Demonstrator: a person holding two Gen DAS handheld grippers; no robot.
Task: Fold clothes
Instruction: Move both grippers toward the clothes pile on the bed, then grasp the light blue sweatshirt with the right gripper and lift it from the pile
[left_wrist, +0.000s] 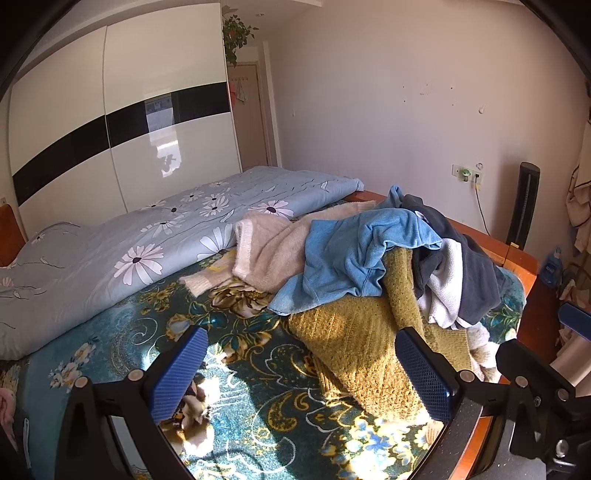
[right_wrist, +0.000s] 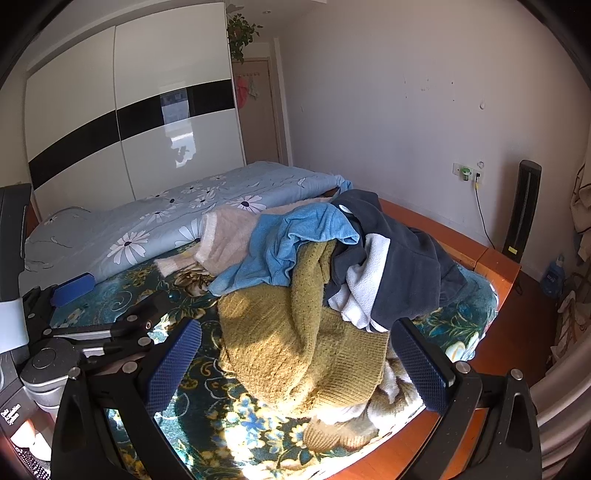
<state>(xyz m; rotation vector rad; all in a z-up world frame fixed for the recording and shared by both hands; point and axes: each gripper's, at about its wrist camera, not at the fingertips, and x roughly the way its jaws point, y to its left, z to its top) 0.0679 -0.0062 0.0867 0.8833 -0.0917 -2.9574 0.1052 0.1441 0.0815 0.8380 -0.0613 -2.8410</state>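
Nearest, the left gripper (left_wrist: 301, 373) and right gripper (right_wrist: 295, 369) both hang wide open and empty above a bed (right_wrist: 491, 254) with a teal floral cover. Just beyond them lies a heap of clothes: a mustard knit (right_wrist: 295, 332) in front, a blue top (right_wrist: 288, 240), a navy-and-white fleece (right_wrist: 399, 266) and a cream jumper (right_wrist: 229, 236) behind. Best, probably, to take one garment by its edge and spread it flat on the bare cover to the left. Farther off lies a daisy quilt (left_wrist: 147, 236).

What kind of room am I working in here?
Almost certainly a home bedroom: a bed with a daisy-print quilt, a sliding-door wardrobe, and a pile of unfolded clothes.
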